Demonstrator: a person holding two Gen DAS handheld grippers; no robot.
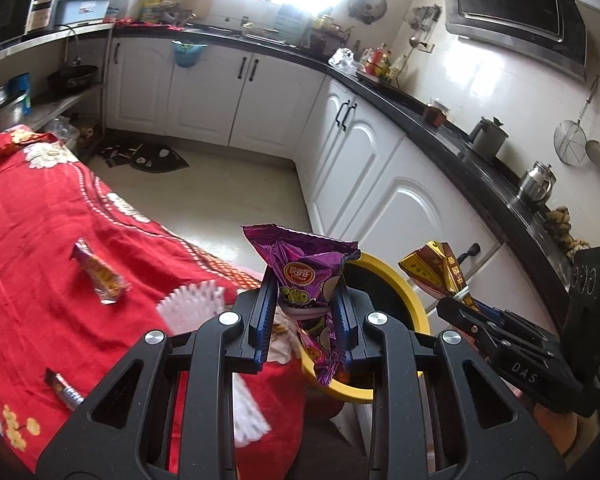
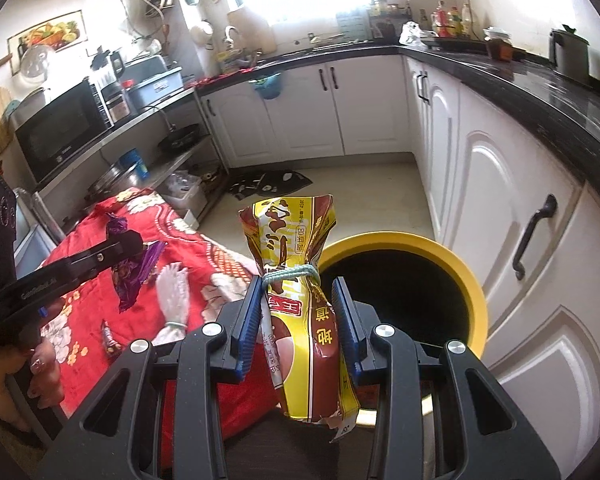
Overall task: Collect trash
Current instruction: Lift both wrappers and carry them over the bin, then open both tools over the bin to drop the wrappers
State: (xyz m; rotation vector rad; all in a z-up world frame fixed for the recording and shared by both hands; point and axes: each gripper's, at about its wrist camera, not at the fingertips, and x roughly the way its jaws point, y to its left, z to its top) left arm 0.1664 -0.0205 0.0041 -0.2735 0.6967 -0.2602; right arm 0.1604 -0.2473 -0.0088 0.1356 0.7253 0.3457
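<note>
My left gripper (image 1: pixel 305 296) is shut on a purple snack wrapper (image 1: pixel 304 268) and holds it upright at the near rim of a yellow-rimmed trash bin (image 1: pixel 412 304). My right gripper (image 2: pixel 296 292) is shut on a yellow and brown snack bag (image 2: pixel 296 248) tied with a green band, held beside the bin (image 2: pixel 472 280). The right gripper with its bag also shows in the left wrist view (image 1: pixel 460 304), over the bin's right side. The left gripper with the purple wrapper shows in the right wrist view (image 2: pixel 134 250), over the red cloth.
A table with a red flowered cloth (image 1: pixel 32 240) carries a small orange-purple wrapper (image 1: pixel 100 276), a dark candy wrapper (image 1: pixel 66 390) and a white paper cup liner (image 1: pixel 194 300). White cabinets (image 1: pixel 384 176) with a black counter (image 1: pixel 480 160) stand behind the bin.
</note>
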